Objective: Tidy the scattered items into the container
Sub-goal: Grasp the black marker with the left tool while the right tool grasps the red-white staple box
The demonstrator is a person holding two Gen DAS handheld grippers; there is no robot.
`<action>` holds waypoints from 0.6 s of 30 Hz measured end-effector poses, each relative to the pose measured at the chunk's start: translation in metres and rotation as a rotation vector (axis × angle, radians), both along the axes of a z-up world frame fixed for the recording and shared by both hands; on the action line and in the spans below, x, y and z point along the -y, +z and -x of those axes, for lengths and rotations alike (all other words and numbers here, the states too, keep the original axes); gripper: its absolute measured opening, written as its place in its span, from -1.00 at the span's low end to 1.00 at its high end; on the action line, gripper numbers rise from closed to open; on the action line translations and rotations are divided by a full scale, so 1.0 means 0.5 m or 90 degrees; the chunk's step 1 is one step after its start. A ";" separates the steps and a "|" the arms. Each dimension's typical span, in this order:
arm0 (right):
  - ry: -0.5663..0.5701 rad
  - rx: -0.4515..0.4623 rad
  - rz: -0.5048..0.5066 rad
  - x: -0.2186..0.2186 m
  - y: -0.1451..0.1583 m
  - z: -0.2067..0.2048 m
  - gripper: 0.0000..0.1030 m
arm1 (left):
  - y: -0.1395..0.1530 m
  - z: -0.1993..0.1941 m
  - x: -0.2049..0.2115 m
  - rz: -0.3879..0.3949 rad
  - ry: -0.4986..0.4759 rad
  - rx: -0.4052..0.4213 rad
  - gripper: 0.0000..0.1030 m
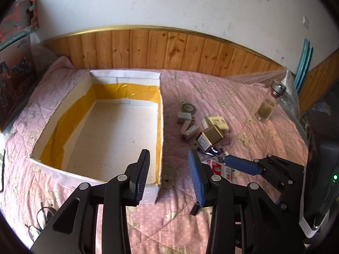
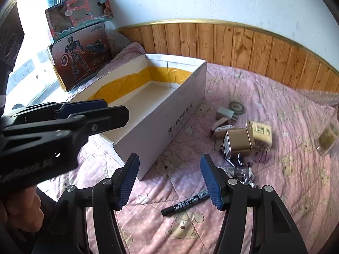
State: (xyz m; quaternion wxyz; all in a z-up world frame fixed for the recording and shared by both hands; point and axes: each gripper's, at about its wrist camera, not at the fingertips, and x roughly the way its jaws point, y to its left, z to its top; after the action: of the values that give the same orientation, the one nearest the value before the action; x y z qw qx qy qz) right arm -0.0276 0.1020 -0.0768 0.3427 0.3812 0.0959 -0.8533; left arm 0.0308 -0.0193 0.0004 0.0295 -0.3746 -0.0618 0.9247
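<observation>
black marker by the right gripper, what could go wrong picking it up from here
The black marker lies flat on the soft pink quilt, so the open right gripper may snag fabric. It is round and could roll away. The white box wall is tall; a low carry might clip it.

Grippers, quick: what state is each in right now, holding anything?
Left gripper: open, nothing between its blue ribbed pads, hovering by the white cardboard box.
Right gripper: open, empty, above the black marker pen on the pink quilt.

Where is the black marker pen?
The marker lies on the pink blanket in the right wrist view, just under the right gripper, beside the white box.
</observation>
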 end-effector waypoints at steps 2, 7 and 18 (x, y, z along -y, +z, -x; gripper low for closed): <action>-0.004 0.007 0.002 -0.005 -0.002 0.004 0.19 | 0.002 -0.002 -0.005 0.000 -0.005 -0.003 -0.23; -0.010 0.024 0.005 -0.016 -0.012 0.012 0.19 | 0.002 -0.005 -0.008 -0.006 -0.016 -0.004 -0.22; -0.021 0.057 0.008 -0.040 -0.034 0.032 0.19 | -0.012 -0.005 -0.041 -0.012 -0.066 0.001 -0.23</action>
State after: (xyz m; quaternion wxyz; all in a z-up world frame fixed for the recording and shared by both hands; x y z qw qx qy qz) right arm -0.0434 0.1219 -0.0940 0.3348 0.4183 0.0684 -0.8416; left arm 0.0335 0.0010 -0.0055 0.0806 -0.3777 -0.0508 0.9210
